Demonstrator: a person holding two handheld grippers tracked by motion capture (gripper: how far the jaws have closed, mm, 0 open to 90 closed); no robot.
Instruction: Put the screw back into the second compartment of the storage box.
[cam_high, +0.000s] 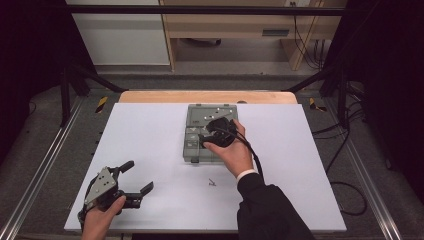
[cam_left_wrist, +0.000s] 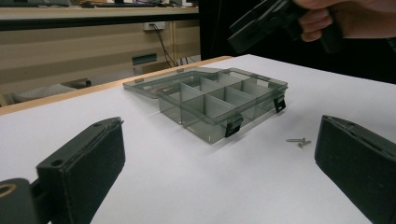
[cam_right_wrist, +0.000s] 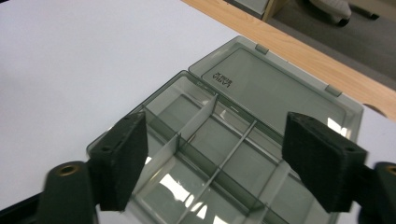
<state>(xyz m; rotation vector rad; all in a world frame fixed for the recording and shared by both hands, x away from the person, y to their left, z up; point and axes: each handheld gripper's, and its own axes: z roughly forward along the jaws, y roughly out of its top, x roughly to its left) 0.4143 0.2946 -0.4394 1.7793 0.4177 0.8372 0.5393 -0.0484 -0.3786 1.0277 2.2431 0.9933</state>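
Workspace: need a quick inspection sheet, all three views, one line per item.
Surface: white table top, wooden edge at the far side, bare apart from the items below.
Job's things: grey compartment box, lid open and lying flat behind it, latches hanging; two small screws on the table near its front.
Clutter: nothing seen.
Grippers: left claw open, resting low near the table's front left; right claw open, held over the box's compartments, holding nothing.
Cables: black cable trails from the right claw along the forearm; more loose on the floor at right.
Surroundings: dark frame rails, wooden furniture behind.
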